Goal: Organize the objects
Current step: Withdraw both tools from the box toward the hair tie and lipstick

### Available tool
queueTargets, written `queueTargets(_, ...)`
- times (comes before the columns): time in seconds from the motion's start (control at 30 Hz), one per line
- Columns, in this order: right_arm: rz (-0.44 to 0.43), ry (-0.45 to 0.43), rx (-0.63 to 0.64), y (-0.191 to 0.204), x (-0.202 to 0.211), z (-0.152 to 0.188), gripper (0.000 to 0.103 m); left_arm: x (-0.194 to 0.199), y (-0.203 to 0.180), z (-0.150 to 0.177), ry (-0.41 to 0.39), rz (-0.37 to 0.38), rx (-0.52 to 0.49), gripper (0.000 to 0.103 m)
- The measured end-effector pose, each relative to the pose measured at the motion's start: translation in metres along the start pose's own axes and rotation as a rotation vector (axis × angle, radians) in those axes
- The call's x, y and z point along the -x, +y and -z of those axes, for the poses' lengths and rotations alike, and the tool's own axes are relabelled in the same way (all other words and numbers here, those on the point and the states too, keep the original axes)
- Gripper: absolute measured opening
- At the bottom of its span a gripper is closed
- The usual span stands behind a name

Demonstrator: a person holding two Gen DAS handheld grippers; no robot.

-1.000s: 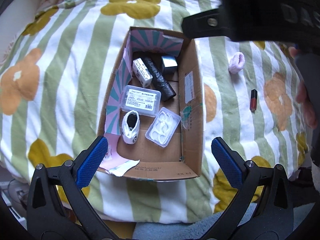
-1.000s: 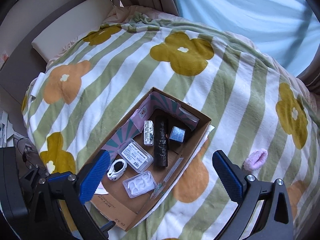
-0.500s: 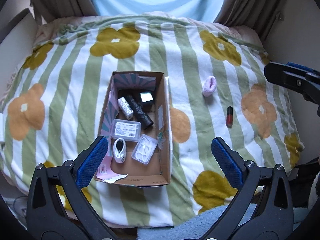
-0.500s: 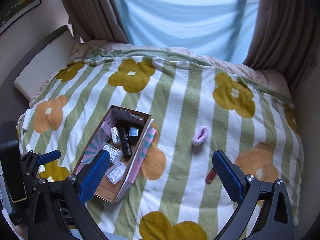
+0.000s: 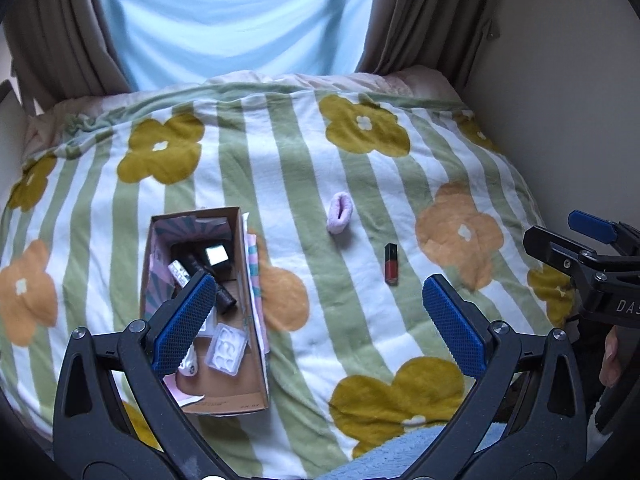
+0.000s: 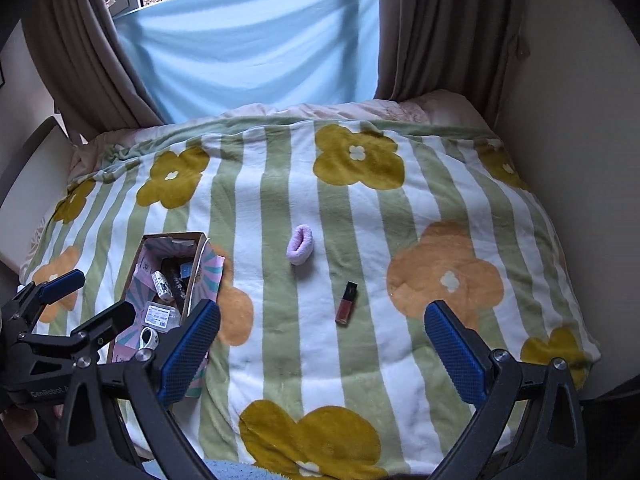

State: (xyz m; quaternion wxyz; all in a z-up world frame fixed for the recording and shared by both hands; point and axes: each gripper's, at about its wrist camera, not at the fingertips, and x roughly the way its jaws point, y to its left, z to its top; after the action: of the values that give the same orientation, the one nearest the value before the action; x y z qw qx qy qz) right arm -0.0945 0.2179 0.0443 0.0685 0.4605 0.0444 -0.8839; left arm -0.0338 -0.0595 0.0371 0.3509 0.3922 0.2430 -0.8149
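An open cardboard box lies on the left of a striped, flowered blanket and holds several small items: a clear case, a black tube, a white ring, a small mirror-topped cube. A pink fuzzy hair tie and a red lip gloss tube lie loose on the blanket to the right of the box. My left gripper is open and empty, held back above the near edge of the bed. My right gripper is open and empty too, to the right of the left one.
The blanket covers a bed with a wall close on the right and a padded headboard on the left. Brown curtains and a light blue sheet hang behind. A hand holds the right gripper.
Both grippers have pulled up and back from over the box. The view has widened from the box alone to the whole bed, and the hair tie and lip gloss now show in both views.
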Motion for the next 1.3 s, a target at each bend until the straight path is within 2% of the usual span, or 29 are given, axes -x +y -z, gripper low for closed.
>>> queueTargets(0.33, 0.006, 0.000, -0.041, -0.020, -0.004, -0.003, 0.102, -0.011, -0.023, -0.021, -0.036, 0.010, -0.062, 0.103)
queueTargets(0.63, 0.022, 0.024, -0.070, -0.028, -0.032, -0.013, 0.102, -0.056, -0.030, -0.054, 0.010, 0.041, -0.176, 0.103)
queueTargets(1.0, 0.036, 0.104, -0.122, -0.035, -0.118, -0.008, 0.102, -0.173, -0.039, -0.090, 0.113, 0.088, -0.404, 0.103)
queueTargets(1.3, 0.045, 0.155, -0.194, -0.041, -0.204, 0.008, 0.100, -0.289, -0.057, -0.084, 0.198, 0.110, -0.743, 0.103)
